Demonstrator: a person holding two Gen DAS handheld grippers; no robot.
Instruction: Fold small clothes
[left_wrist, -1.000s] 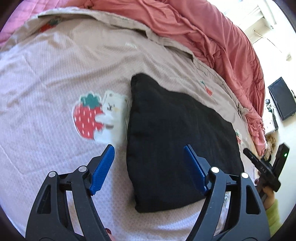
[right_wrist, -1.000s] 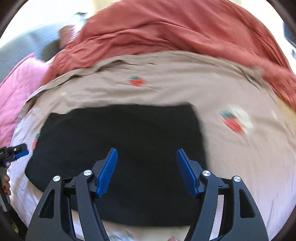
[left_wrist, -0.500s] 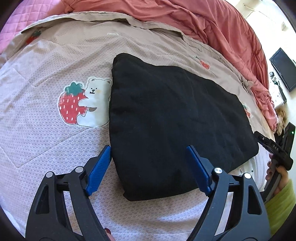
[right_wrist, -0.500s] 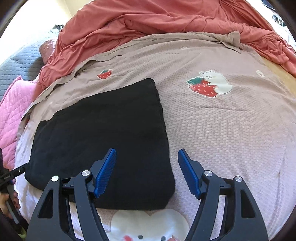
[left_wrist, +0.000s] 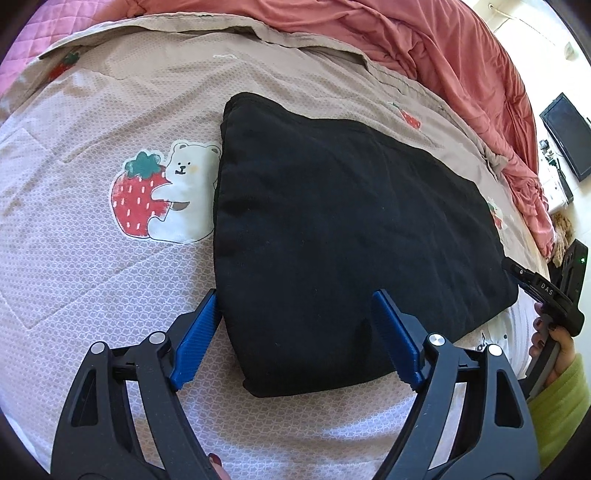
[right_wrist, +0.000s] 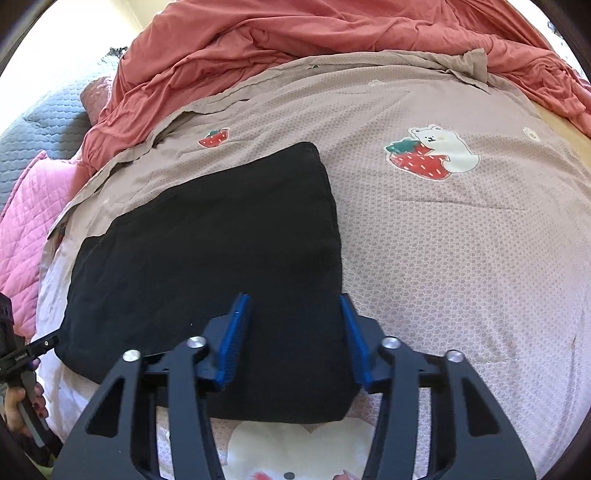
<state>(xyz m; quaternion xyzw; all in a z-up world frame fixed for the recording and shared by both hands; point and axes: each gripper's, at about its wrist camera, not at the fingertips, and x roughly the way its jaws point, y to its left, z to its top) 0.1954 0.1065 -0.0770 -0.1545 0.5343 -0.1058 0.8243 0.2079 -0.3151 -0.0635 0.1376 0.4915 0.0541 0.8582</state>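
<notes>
Both grippers set at the near corners of the folded black garment, ready to take the near edge.

The black garment (left_wrist: 332, 229) lies flat on the bed (left_wrist: 92, 258). The left gripper (left_wrist: 295, 332) has its fingers wide apart, straddling one near corner, holding nothing. The right gripper (right_wrist: 293, 336) has just been closing; its fingers have narrowed with the other corner between them, though whether they already pinch the cloth cannot be told. Gripping both corners would probably let the edge lift evenly.
</notes>
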